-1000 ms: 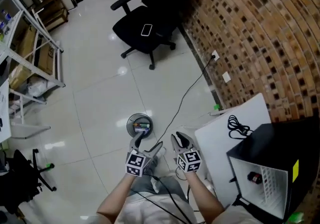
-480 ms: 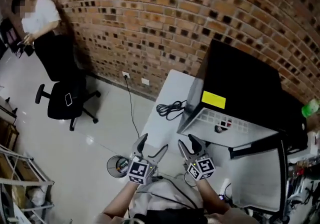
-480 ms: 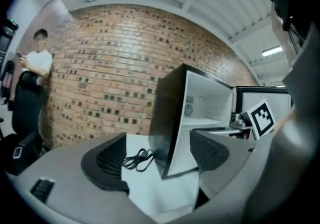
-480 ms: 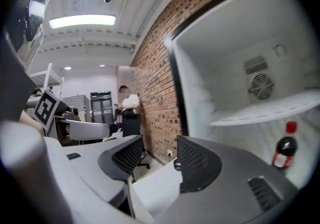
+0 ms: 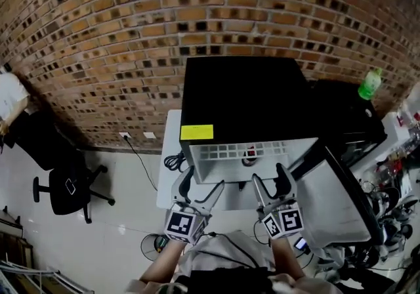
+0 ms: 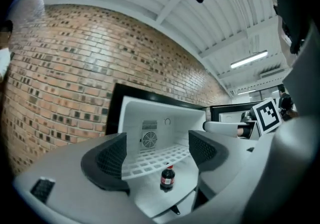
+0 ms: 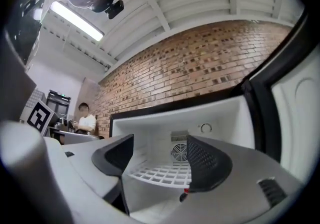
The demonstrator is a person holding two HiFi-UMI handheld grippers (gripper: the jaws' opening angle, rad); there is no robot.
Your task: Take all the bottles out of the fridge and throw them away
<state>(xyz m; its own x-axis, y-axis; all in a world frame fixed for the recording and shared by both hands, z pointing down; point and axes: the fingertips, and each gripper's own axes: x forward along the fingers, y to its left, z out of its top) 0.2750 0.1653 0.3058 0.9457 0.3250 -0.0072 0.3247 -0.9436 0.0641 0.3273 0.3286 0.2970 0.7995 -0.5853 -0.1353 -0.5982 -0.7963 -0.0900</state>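
The black mini fridge point(image 5: 243, 89) stands against the brick wall with its door point(image 5: 335, 201) swung open to the right. One small dark bottle with a red cap point(image 6: 167, 178) stands on the fridge floor below the white wire shelf point(image 6: 155, 155). The head view shows that bottle point(image 5: 249, 153) too. In the right gripper view it point(image 7: 186, 193) is mostly hidden behind a jaw. My left gripper point(image 5: 200, 189) and right gripper point(image 5: 270, 184) are held level in front of the opening, both open and holding nothing. The right jaws have just been opening, with nothing between them.
A green bottle point(image 5: 370, 83) stands on a second black unit right of the fridge. A black cable point(image 5: 174, 161) lies on the white table point(image 5: 169, 188) left of the fridge. The round bin point(image 5: 152, 245) sits on the floor below left, near an office chair point(image 5: 65, 188).
The view has swung from the floor and bin round to the fridge front. Both grippers have risen to point into the open fridge. The right jaws now stand wider apart.
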